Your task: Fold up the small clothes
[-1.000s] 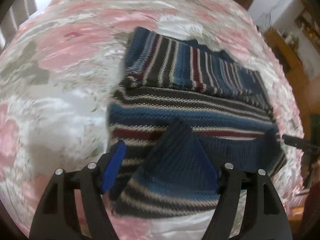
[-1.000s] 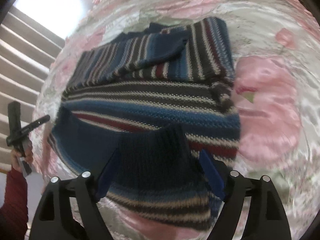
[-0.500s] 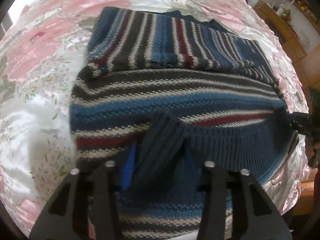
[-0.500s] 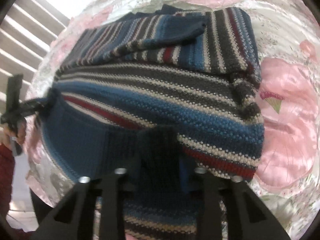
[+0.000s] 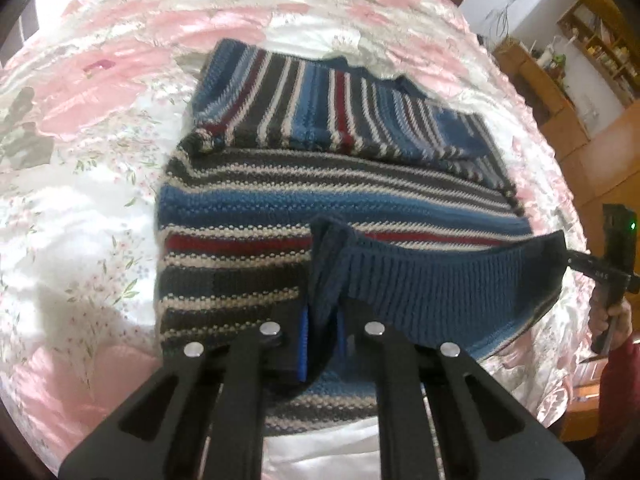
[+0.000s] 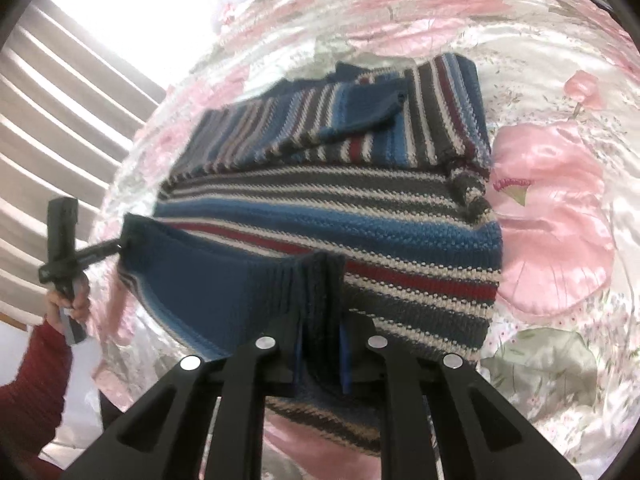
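Observation:
A small knitted sweater point(image 5: 320, 200) point(image 6: 340, 200) with blue, grey, cream and red stripes lies on a flowered bedspread point(image 5: 100, 128), sleeves folded across its far half. Its dark blue ribbed hem point(image 5: 440, 276) point(image 6: 208, 276) is lifted off the bed and stretched between both grippers. My left gripper point(image 5: 322, 340) is shut on one hem corner, which bunches between the blue pads. My right gripper point(image 6: 322, 350) is shut on the other hem corner. Each gripper also shows at the edge of the other's view: the right one point(image 5: 588, 266), the left one point(image 6: 100, 248).
A pink and white satin bedspread point(image 6: 560, 220) covers the whole bed. A hand in a red sleeve point(image 6: 36, 380) holds the left gripper. Wooden shelves and cabinets point(image 5: 580, 60) stand beyond the bed. A bright window with blinds point(image 6: 60, 100) is on the other side.
Both grippers went from open around the hem to shut on it. They then drew back and up, lifting the hem off the bed and stretching it taut.

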`<state>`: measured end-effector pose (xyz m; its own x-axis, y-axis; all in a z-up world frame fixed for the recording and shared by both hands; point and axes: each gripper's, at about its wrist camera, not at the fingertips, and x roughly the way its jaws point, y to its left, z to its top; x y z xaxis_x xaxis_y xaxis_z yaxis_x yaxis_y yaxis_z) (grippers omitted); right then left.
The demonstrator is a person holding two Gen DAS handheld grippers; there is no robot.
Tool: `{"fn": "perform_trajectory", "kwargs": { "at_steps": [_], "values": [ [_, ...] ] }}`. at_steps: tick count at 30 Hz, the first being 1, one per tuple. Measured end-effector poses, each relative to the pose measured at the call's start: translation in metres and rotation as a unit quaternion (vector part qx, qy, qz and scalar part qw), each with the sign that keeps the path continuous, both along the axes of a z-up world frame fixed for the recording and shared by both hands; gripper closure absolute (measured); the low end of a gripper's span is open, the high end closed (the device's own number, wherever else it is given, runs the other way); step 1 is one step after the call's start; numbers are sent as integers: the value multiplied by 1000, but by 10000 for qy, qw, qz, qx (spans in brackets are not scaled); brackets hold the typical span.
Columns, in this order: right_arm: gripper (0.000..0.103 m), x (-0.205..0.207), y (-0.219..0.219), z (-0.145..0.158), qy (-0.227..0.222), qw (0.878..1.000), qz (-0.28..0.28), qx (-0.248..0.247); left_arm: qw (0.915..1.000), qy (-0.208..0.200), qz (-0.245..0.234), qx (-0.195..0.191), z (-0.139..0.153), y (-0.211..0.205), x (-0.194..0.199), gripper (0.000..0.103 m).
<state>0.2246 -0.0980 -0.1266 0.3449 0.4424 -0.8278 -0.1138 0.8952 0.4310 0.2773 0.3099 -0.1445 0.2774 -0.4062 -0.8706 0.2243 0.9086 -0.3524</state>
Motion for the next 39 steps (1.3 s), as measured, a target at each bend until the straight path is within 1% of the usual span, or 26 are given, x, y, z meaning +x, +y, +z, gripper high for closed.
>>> {"fn": "perform_trajectory", "kwargs": {
  "at_steps": [4,6,10,13,16,21,25,26,29,34,39],
  "values": [
    [90,-6,-2,17,-174,9998,2,41,9997,-231,0,-32,17,0,-5,94],
    [90,-7,-4,24,-237,9997,-15,58,9994,-325,49,-113,26,3,-5,94],
    [90,5,-9,40,-424,9988,-128,224,9983,-474,206,-278,39,4,6,94],
    [90,26,-11,57,-624,9978,-161,176,9971,-581,326,-373,51,2,27,94],
    [90,51,-14,72,-775,9967,-209,92,9955,-758,418,-390,64,-6,57,94],
    [90,104,-25,85,-837,9958,-372,-29,9929,-912,623,-446,73,-14,111,94],
    [90,150,-37,80,-763,9955,-562,-23,9913,-1003,754,-408,74,-21,149,94],
    [90,160,-38,76,-748,9954,-590,-67,9909,-1044,768,-364,72,-25,162,94],
    [90,189,-42,62,-651,9952,-710,-165,9903,-1098,820,-234,64,-32,185,94],
    [90,227,-50,34,-523,9946,-855,-276,9896,-1118,905,-82,42,-44,219,94],
    [90,256,-51,2,-284,9941,-961,-427,9904,-940,985,220,8,-52,242,94]
  ]
}}
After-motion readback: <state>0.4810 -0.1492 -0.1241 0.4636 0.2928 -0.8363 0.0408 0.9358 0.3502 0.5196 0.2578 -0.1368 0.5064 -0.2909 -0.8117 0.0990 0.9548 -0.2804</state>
